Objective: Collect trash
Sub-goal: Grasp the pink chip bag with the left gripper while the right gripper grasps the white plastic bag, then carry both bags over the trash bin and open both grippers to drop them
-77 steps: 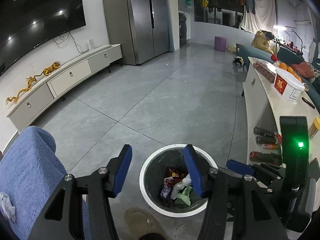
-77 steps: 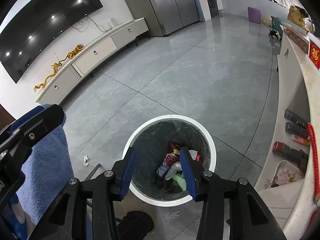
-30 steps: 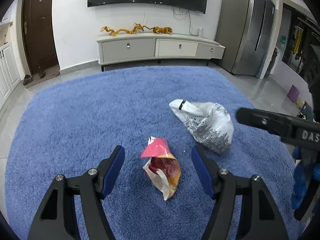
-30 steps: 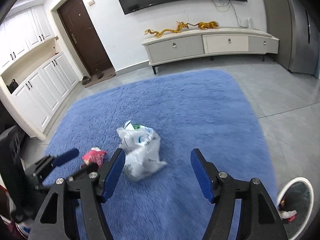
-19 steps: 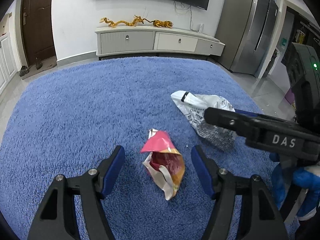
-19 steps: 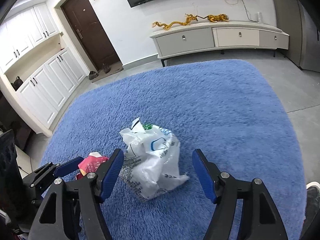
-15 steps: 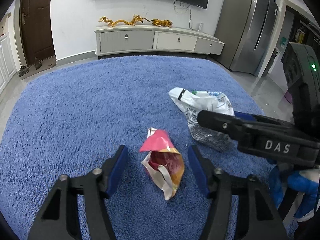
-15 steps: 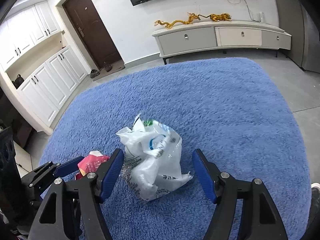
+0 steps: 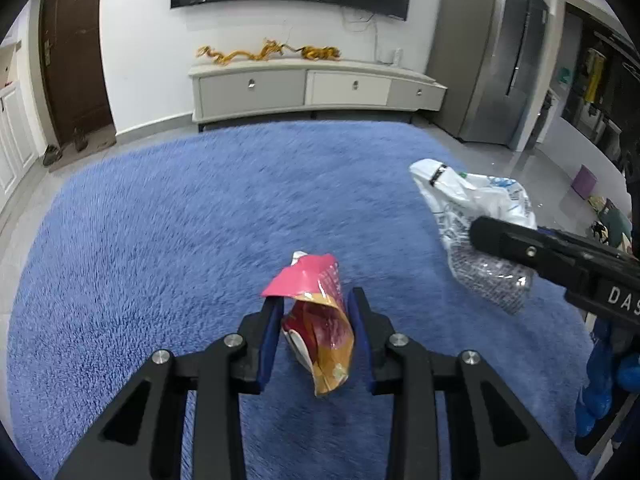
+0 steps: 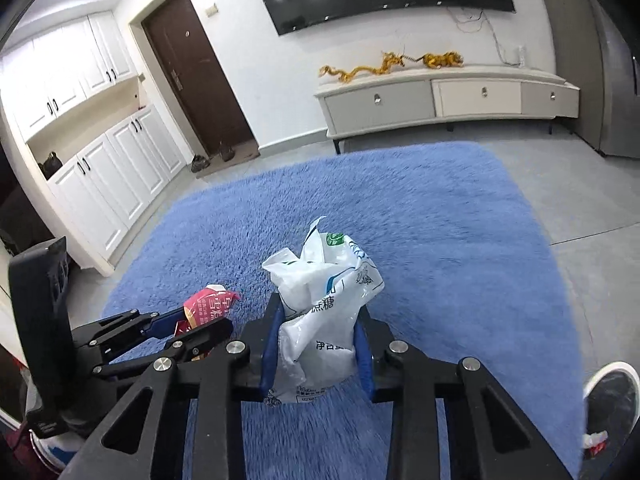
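**Occluded and truncated regions, both wrist views**

The right gripper [image 9: 520,254] covered the lower part of the white plastic bag [image 9: 476,216] and was itself cut by the frame edge. The trash bin [image 10: 612,400] appeared only partly, at the fisheye rim. The blue rug [image 9: 180,232] was motion-blurred. Print on the red snack wrapper [image 10: 206,306] was too small to read.

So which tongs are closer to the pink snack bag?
Left. The left tongs are pinching the pink snack bag; the right tongs are off to its right, squeezing the white plastic bag.
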Available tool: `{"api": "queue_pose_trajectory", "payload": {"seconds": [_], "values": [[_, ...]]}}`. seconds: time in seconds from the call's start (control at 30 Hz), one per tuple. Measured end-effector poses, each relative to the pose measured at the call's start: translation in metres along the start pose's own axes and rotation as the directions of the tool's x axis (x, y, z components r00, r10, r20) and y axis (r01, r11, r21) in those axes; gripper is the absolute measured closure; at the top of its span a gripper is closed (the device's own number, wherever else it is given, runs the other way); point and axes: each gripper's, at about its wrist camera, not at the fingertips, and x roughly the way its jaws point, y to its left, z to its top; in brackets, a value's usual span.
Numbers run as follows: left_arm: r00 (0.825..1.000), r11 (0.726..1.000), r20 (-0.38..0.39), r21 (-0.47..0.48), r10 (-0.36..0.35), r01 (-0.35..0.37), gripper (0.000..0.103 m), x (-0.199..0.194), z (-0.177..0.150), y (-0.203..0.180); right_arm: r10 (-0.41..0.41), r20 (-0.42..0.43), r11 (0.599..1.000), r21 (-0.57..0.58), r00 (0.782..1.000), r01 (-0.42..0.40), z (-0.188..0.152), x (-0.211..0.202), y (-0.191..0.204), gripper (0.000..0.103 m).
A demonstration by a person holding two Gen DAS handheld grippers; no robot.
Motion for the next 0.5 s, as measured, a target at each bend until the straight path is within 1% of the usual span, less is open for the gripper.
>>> {"api": "queue_pose_trajectory", "payload": {"seconds": [0.23, 0.33, 0.5], "values": [[0.998, 0.997, 0.048, 0.062, -0.051, 0.048, 0.072, -0.032, 0.013, -0.042, -0.06, 0.072, 0.998, 0.036, 0.996, 0.058, -0.008, -0.065, -0.024, 0.073], [0.995, 0.991, 0.055, 0.104, -0.087, 0.081, 0.072, -0.039, 0.019, -0.07, -0.106, 0.104, 0.993, 0.069, 0.989, 0.099, -0.016, -0.098, -0.044, 0.073], [0.983, 0.968, 0.04, 0.185, -0.178, 0.168, 0.072, -0.041, 0.027, -0.131, -0.2, 0.129, 0.973, 0.139, 0.971, 0.182, -0.036, -0.146, -0.086, 0.073]]}}
